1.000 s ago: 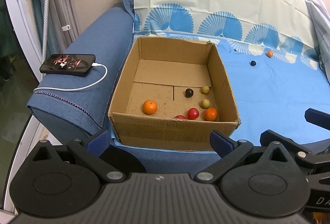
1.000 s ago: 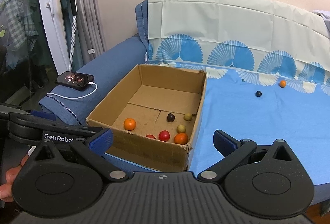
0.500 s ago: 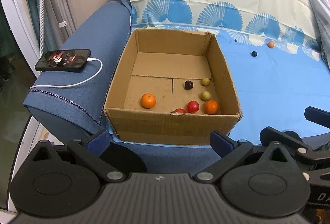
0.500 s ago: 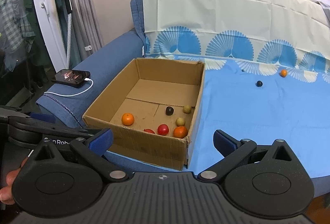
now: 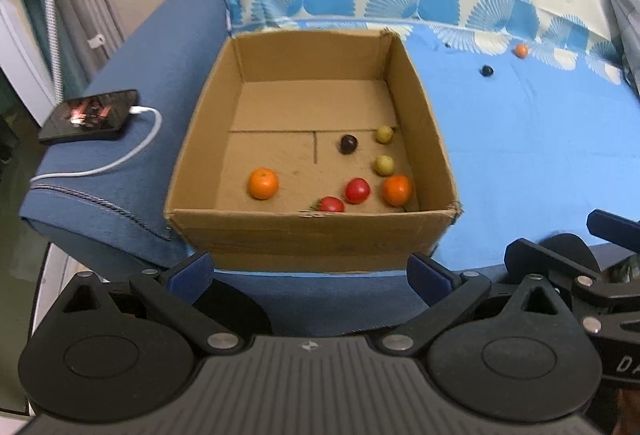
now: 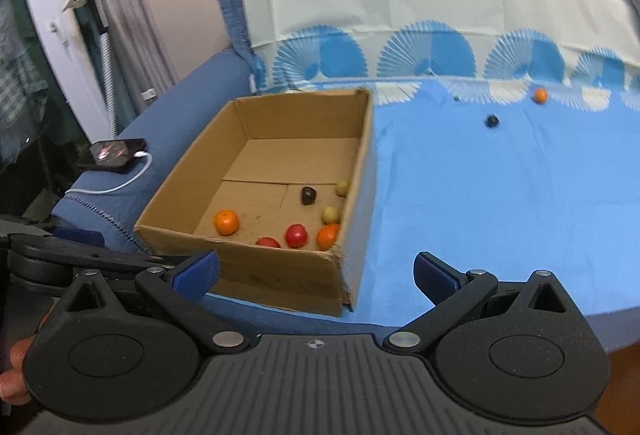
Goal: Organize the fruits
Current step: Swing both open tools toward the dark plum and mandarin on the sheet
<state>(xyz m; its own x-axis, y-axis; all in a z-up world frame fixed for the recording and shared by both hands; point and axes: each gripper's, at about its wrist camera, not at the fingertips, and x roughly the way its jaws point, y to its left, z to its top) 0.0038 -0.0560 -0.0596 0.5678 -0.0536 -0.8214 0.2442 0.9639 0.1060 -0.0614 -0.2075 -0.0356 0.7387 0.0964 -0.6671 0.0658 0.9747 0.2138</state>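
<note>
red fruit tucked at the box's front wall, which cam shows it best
The left wrist view: the red fruit shows over the cardboard box wall. The right wrist view is blurrier and shows only its top.

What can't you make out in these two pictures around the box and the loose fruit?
- Red fruit nearest the cardboard box front wall: its lower part is hidden by that wall in both views.
- Tiny dark speck on the blue sheet: too small to identify.
- Phone screen: too blurred to read.
- Right gripper: empty, open.
</note>
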